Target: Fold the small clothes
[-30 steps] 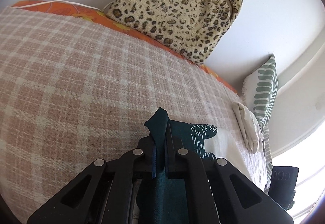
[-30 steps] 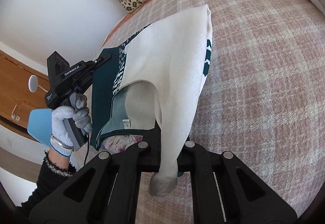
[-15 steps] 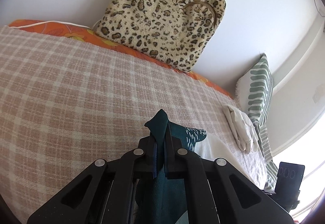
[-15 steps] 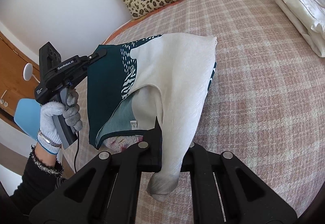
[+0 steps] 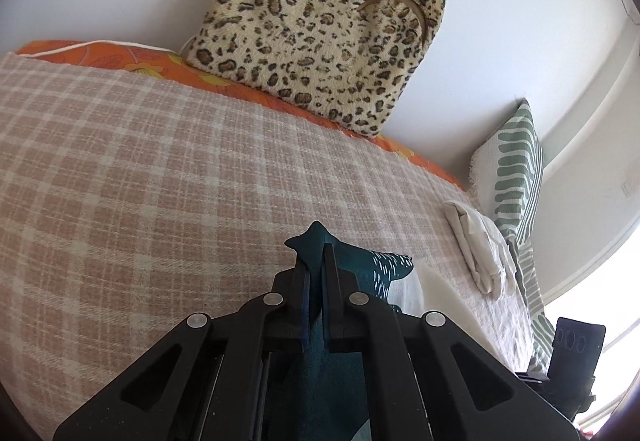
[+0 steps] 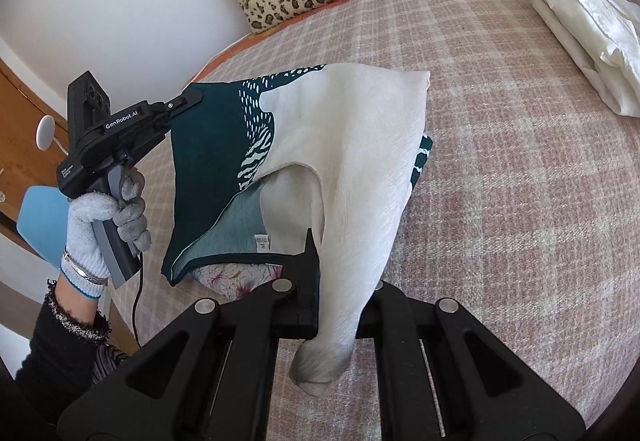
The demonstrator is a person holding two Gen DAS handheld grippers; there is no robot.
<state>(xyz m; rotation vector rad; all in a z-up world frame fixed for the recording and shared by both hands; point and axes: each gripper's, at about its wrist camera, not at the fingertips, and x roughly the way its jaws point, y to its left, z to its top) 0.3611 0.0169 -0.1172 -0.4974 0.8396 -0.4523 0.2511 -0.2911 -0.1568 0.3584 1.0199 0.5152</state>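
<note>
A small teal and cream top point(image 6: 340, 145) hangs stretched between both grippers above the plaid bed cover point(image 6: 520, 201). My left gripper point(image 5: 316, 253) is shut on its teal corner point(image 5: 314, 237); it also shows in the right wrist view point(image 6: 192, 97), held by a gloved hand. My right gripper point(image 6: 340, 261) is shut on the cream shoulder, whose end droops below the jaws. The far edge of the top lies folded over on the bed.
A leopard-print bag point(image 5: 320, 21) leans on the wall at the back of the bed. A folded white cloth point(image 6: 592, 33) lies at the right, next to a green striped pillow point(image 5: 516, 169). A wooden cabinet point(image 6: 16, 113) stands at the left.
Both grippers have drawn back and tilted with the top held between them. More of the bed and the white cloth now shows in the right wrist view.
</note>
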